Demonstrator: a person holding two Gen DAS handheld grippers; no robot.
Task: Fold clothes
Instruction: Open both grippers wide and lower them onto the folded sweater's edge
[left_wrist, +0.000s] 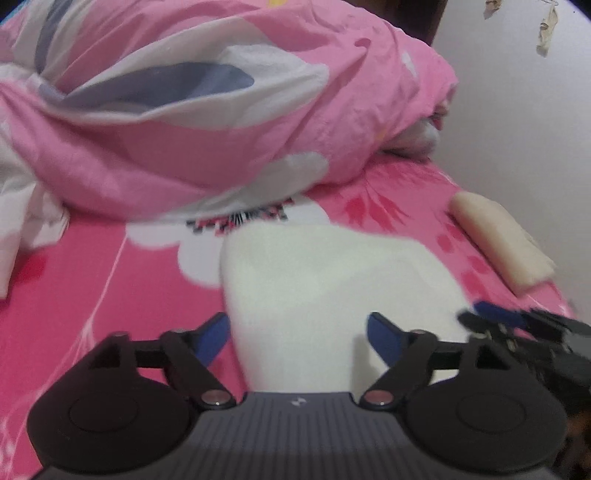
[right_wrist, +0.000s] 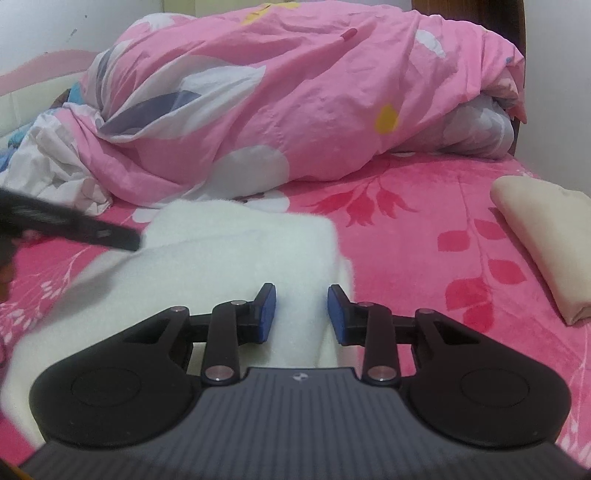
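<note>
A white fuzzy garment (left_wrist: 332, 280) lies folded on the pink flowered bed sheet (left_wrist: 110, 295); it also shows in the right wrist view (right_wrist: 240, 251). My left gripper (left_wrist: 297, 338) is open, its blue pads either side of the garment's near edge, holding nothing. My right gripper (right_wrist: 301, 314) is open over the garment's near right corner, holding nothing. The right gripper shows blurred at the right edge of the left wrist view (left_wrist: 517, 325), and the left gripper at the left of the right wrist view (right_wrist: 74, 225).
A pink flowered duvet (right_wrist: 295, 92) is heaped across the back of the bed. A folded cream garment (right_wrist: 546, 243) lies at the right edge of the bed, next to the wall (left_wrist: 517, 129). Crumpled white cloth (right_wrist: 55, 173) lies at the left.
</note>
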